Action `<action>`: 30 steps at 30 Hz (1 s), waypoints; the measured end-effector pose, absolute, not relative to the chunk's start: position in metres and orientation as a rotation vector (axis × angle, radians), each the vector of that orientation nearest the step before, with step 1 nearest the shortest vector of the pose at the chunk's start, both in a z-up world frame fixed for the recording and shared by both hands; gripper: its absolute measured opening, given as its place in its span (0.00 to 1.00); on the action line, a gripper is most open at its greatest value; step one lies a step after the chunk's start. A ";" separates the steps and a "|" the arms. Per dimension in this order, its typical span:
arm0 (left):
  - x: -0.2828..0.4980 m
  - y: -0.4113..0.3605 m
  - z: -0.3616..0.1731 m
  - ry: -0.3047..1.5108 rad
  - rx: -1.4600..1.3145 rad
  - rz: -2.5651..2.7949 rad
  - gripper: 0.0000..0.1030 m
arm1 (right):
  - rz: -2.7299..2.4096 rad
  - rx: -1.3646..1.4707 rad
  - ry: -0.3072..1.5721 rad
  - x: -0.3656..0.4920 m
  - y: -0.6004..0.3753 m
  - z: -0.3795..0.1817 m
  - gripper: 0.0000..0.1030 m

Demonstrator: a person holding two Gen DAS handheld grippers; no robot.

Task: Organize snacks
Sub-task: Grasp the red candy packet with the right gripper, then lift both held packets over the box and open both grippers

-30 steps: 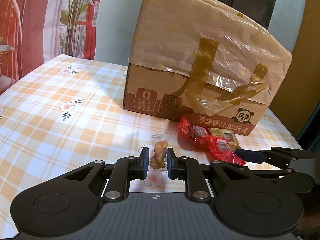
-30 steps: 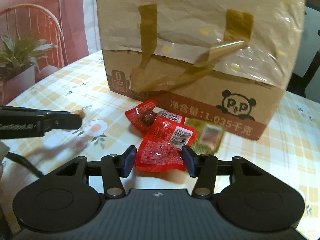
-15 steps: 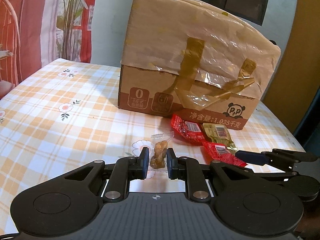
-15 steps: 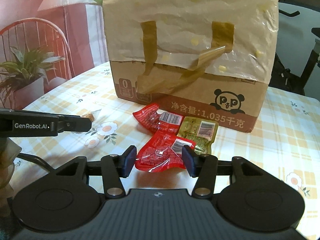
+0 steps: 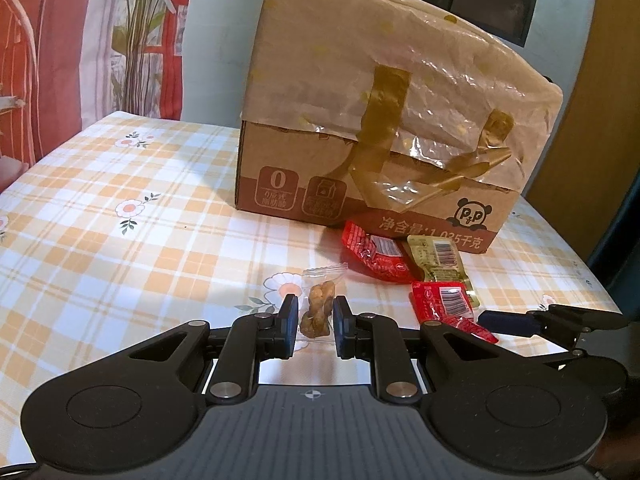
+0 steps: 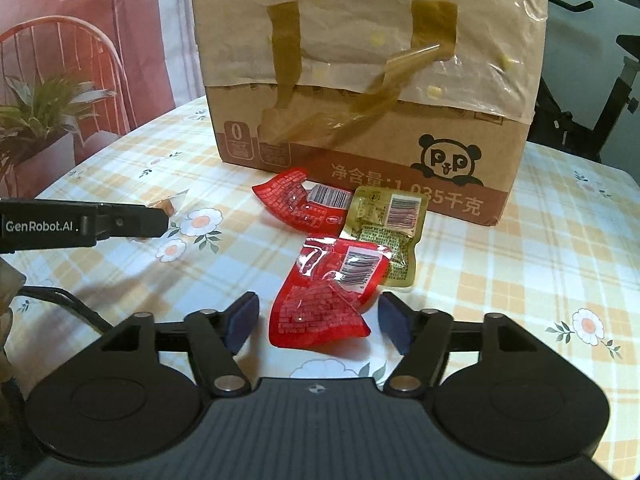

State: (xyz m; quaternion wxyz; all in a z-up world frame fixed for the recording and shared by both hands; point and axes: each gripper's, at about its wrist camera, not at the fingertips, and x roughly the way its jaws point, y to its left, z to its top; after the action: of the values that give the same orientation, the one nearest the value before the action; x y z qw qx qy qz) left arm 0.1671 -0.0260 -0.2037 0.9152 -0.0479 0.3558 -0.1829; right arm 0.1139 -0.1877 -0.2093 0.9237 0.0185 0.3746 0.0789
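Facing forward, only right wrist shows potted plant (image 6: 44,120)

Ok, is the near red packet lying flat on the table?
No. The near red packet is curled, its front edge lifted off the table, between the opening right gripper, whose pads don't touch it.

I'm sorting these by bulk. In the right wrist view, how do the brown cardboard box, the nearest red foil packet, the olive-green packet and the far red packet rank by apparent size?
1. Brown cardboard box, by far the largest.
2. Nearest red foil packet, though it lies closest to the camera, which inflates it.
3. Olive-green packet and far red packet look alike; I can't rank them, as they overlap.
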 end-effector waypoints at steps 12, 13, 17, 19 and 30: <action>0.172 -0.026 -0.208 0.744 -0.107 -0.365 0.19 | 0.153 -0.010 0.761 0.129 -0.176 -0.216 0.71; 0.172 -0.026 -0.208 0.743 -0.107 -0.366 0.19 | 0.154 -0.010 0.759 0.128 -0.177 -0.216 0.71; 0.171 -0.027 -0.208 0.738 -0.107 -0.376 0.19 | 0.144 -0.005 0.740 0.124 -0.182 -0.216 0.58; 0.170 -0.027 -0.207 0.736 -0.107 -0.376 0.19 | 0.142 0.032 0.731 0.121 -0.189 -0.216 0.55; 0.166 -0.026 -0.196 0.693 -0.082 -0.375 0.19 | 0.156 0.043 0.667 0.110 -0.190 -0.206 0.54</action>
State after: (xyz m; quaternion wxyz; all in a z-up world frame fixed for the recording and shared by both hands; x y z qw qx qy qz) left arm 0.1664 -0.0256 -0.1958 0.9225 -0.0399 0.3377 -0.1828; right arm 0.1098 -0.1895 -0.2055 0.9418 0.0213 0.3268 0.0765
